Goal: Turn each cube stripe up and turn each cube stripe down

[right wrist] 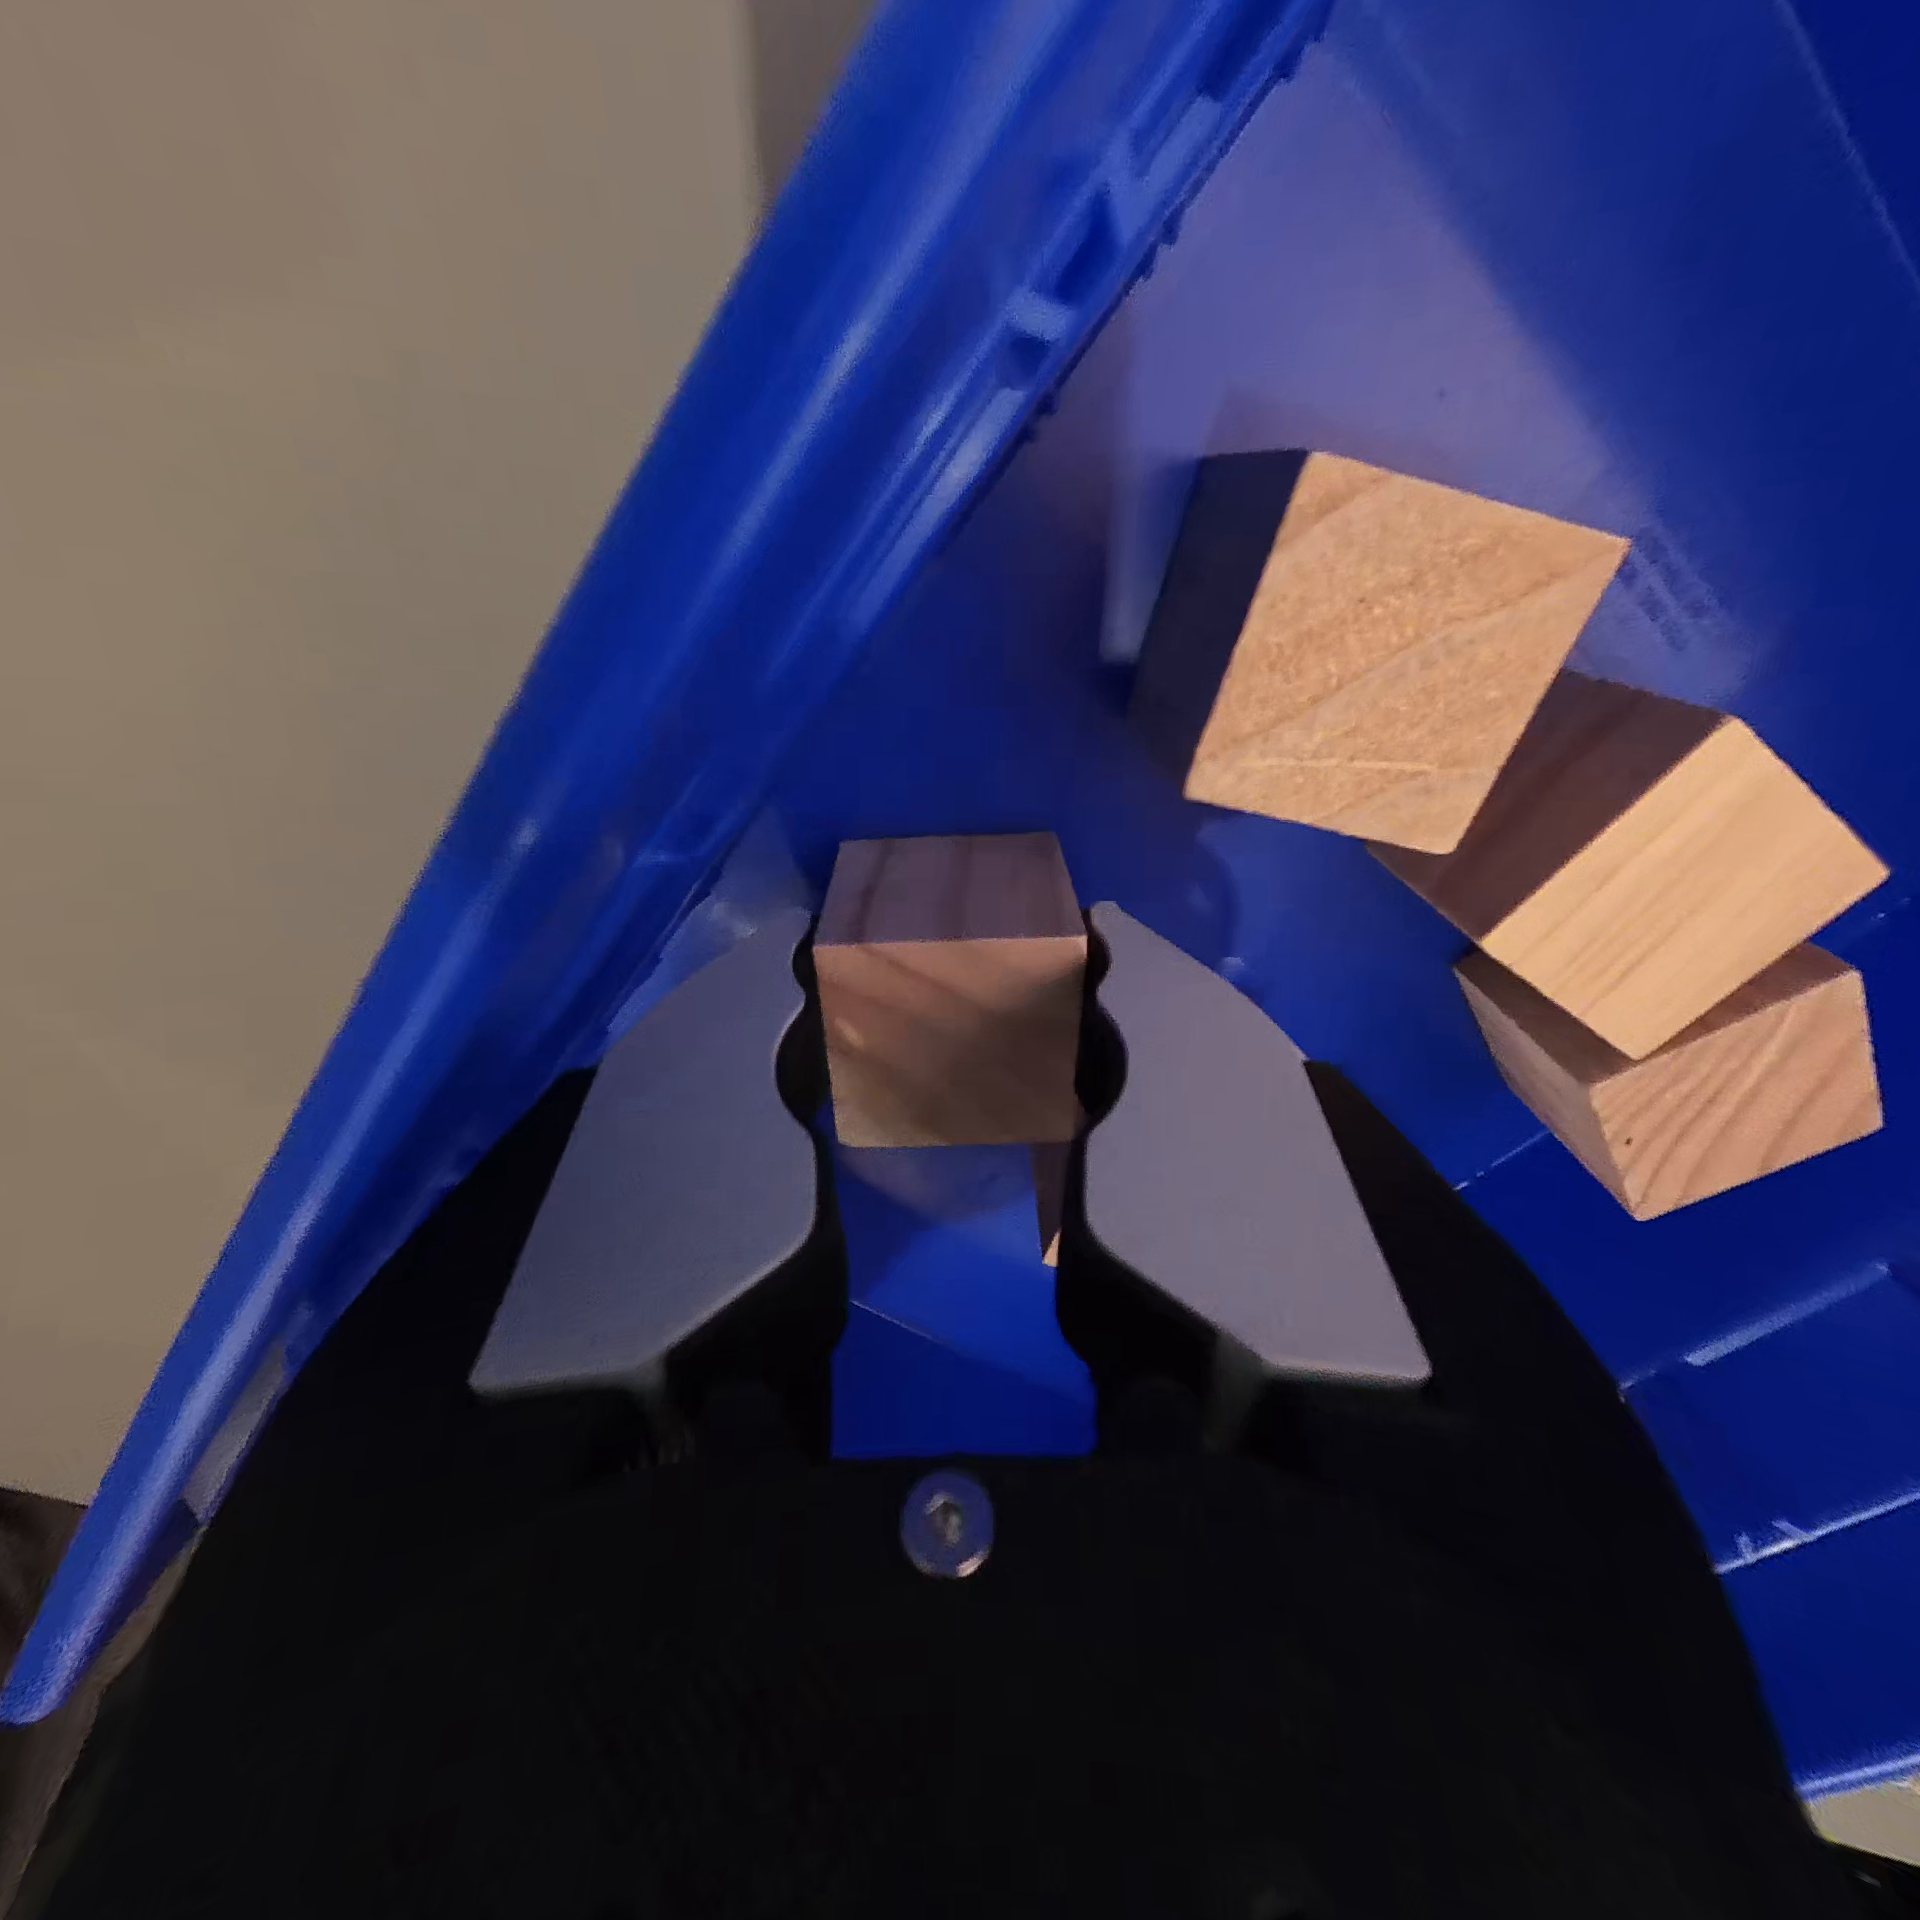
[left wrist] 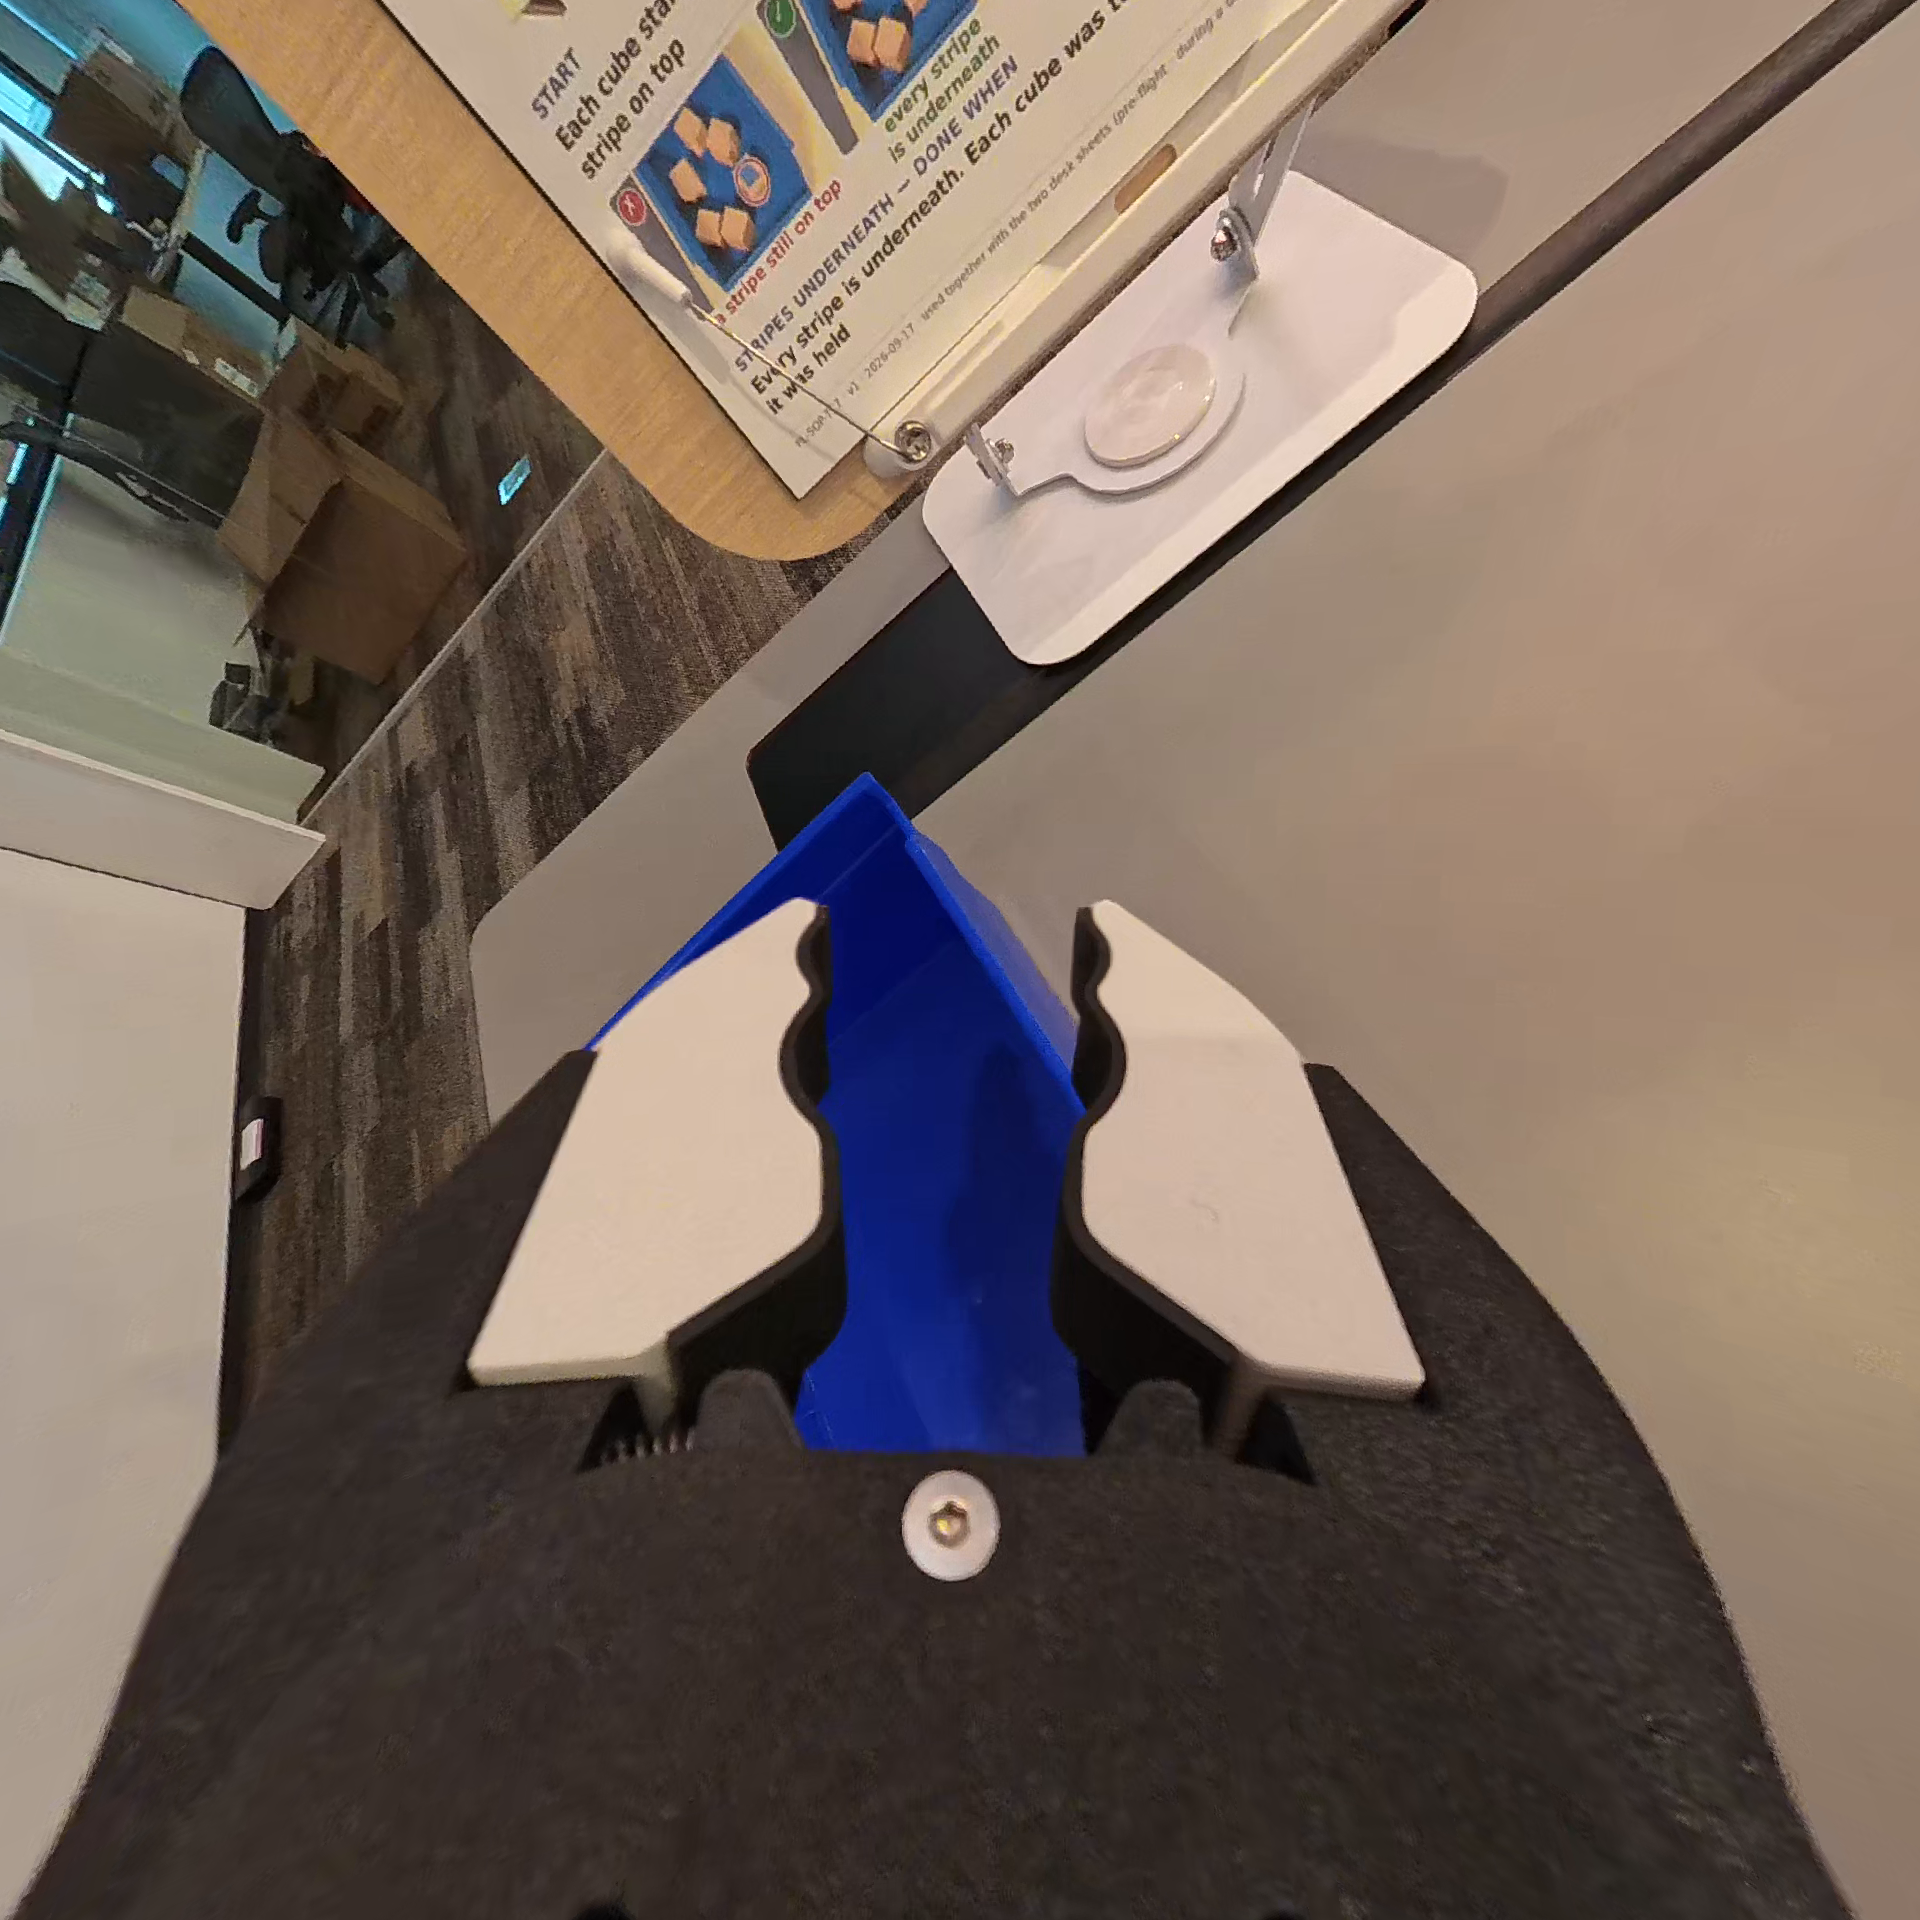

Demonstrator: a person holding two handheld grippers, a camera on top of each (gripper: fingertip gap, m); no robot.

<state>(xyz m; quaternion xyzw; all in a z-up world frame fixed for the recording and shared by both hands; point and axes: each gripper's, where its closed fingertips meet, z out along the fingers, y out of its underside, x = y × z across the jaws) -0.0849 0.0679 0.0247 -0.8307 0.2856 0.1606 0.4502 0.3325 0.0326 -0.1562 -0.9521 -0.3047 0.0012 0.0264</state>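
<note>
Pale grey table fills the right side of the left wrist view, with dark patterned carpet and cardboard boxes behind it. At the far edge a white stand holds a printed instruction sheet. The left gripper hangs over a corner of the blue bin; its jaws are apart and nothing is between them.

Inside the bin, the right gripper is closed on a wooden cube, both fingers pressing its sides near the bin wall. No stripe shows on the faces I can see. To the right lie three more cubes touching each other: the upper cube, the middle cube leaning on the lower cube. A small part of another cube shows below the held one.
</note>
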